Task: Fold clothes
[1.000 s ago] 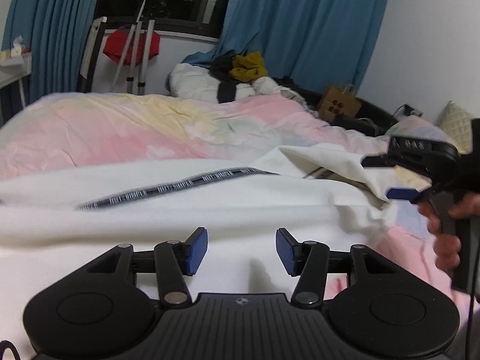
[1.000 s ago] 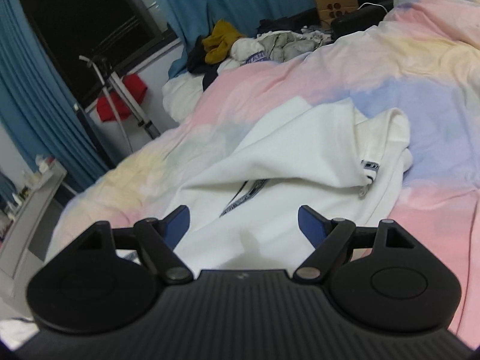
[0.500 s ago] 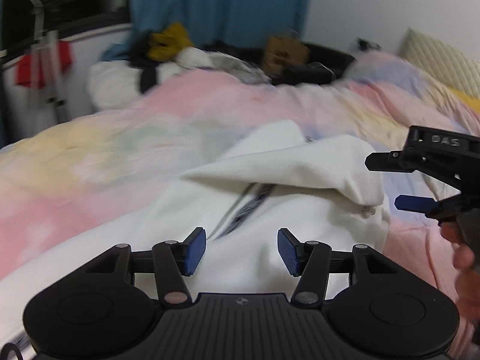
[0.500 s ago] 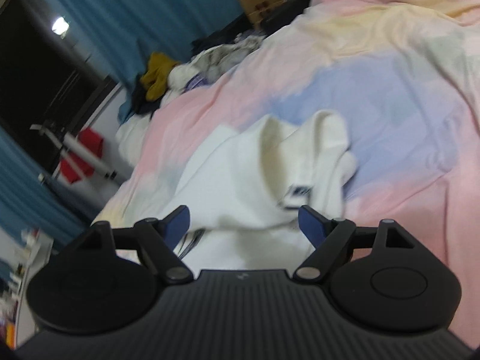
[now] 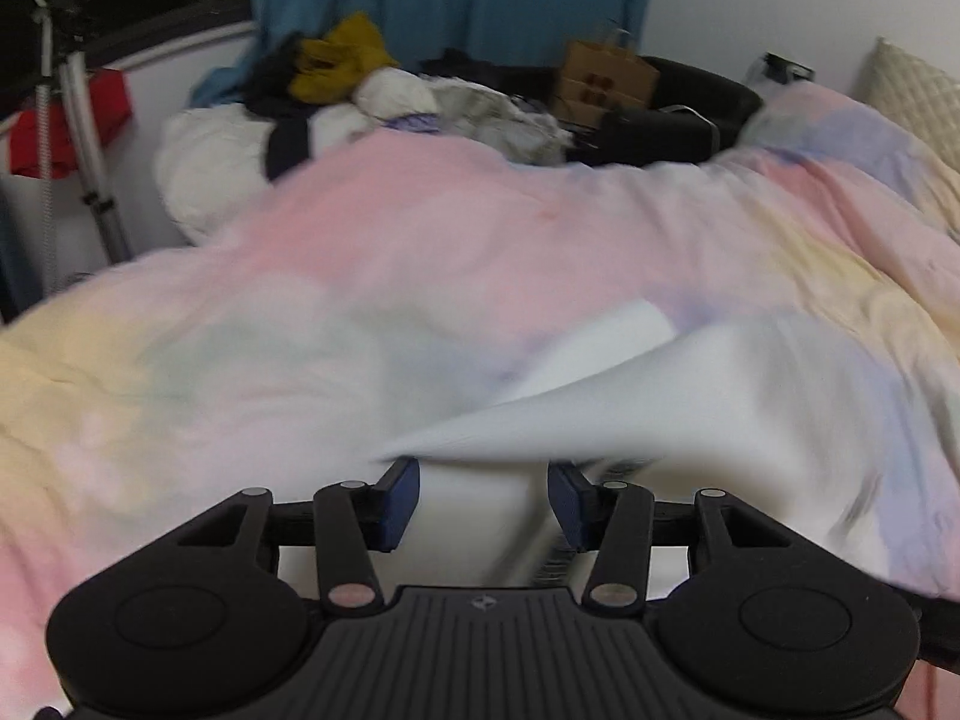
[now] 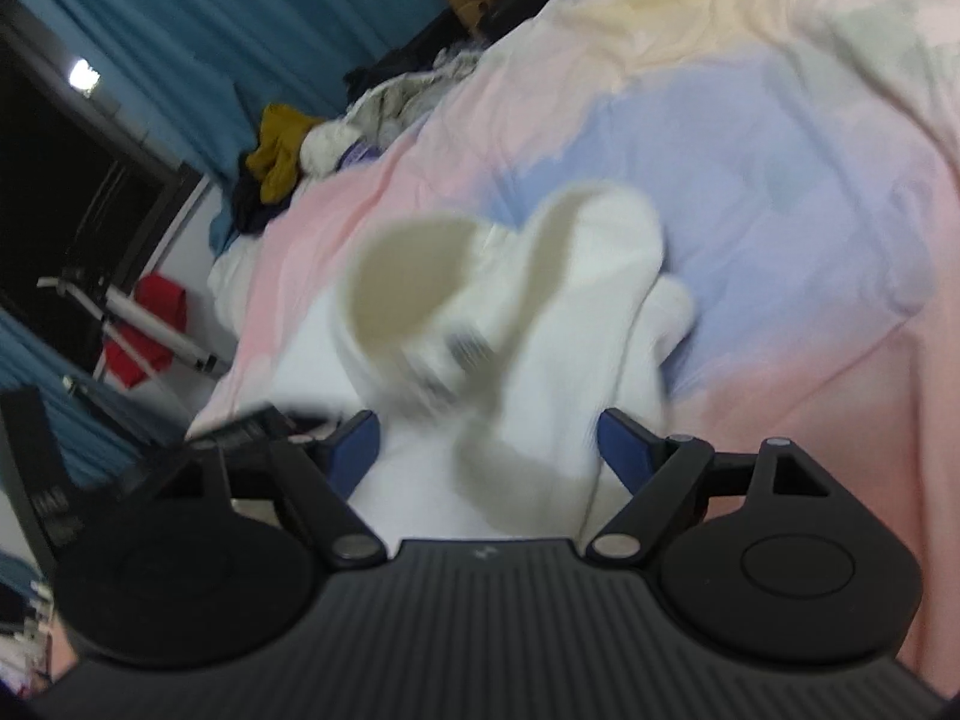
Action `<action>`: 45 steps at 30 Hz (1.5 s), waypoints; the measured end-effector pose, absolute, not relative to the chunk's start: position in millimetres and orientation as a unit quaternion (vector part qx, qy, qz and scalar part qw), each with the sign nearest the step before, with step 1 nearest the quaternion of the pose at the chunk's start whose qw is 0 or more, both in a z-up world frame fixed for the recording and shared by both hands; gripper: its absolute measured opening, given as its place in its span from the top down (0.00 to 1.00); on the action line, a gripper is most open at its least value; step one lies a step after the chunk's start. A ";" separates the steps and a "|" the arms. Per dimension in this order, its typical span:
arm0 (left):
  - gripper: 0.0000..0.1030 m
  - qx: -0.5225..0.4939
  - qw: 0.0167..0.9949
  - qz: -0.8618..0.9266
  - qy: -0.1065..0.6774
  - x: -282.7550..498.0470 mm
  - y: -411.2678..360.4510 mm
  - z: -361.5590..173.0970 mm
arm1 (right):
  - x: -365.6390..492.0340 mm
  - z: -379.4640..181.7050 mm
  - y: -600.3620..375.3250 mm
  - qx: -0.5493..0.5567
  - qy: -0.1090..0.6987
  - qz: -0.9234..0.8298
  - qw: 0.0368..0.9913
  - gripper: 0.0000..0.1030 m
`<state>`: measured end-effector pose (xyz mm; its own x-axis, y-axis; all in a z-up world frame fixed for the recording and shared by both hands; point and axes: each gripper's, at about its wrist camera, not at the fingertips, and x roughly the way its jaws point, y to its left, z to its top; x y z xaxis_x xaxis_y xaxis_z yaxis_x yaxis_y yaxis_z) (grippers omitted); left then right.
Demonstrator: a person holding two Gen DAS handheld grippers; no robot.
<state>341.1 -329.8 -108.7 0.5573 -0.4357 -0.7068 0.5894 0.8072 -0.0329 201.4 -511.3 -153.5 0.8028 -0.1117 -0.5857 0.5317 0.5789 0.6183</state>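
Left wrist view: tripod point(image 5: 72, 138) and red cloth point(image 5: 66, 120) at far left, cut by the frame edge. Heap of clothes point(image 5: 360, 90) beyond the bed, a paper bag point(image 5: 606, 81) behind it; print on the bag too soft to read. Pastel duvet point(image 5: 300, 300) across the middle, smeared by motion blur. White garment point(image 5: 630, 414) low and right of centre, edges blurred, its near part hidden behind the left gripper point(image 5: 483, 498). Jaws closing, about half apart, white cloth showing between the blue pads point(image 5: 399, 501); whether they press on it cannot be told. Compared with a second ago, the dark patterned strip across the garment is reduced to a blur near the right pad, and the other gripper and hand have gone from the right edge.

Right wrist view: window point(image 6: 66, 192) and blue curtain point(image 6: 240, 18) at left. Garment point(image 6: 540, 312) bunched on the duvet point(image 6: 780, 180), a rounded fold raised; a small label point(image 6: 474, 348) on it, unreadable in the blur. Right gripper point(image 6: 487, 450) wide apart above the cloth, gripping nothing. Earlier, the garment lay flatter and wider.
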 end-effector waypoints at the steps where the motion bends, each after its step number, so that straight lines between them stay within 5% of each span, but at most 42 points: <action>1: 0.48 0.100 0.877 -0.292 0.370 342.7 -316.2 -103.1 | 205.2 -152.3 -504.7 0.407 0.255 -0.175 0.859 0.20; 7: 0.39 0.085 0.890 -0.250 0.372 330.6 -194.4 -80.3 | 221.3 -139.1 -461.5 0.333 0.263 -0.100 0.900 0.19; 17: 0.39 0.087 0.858 -0.238 0.446 291.6 -41.3 -112.9 | 250.4 -116.6 -357.5 0.174 0.259 0.102 0.945 0.21; 31: 0.39 0.172 0.800 -0.350 0.456 224.7 -18.1 -115.7 | 261.7 -137.3 -270.2 0.019 0.356 0.228 0.906 0.22; 45: 0.40 0.120 0.797 -0.351 0.476 301.4 -47.8 -91.6 | 245.6 -151.0 -275.8 -0.006 0.430 0.237 0.871 0.21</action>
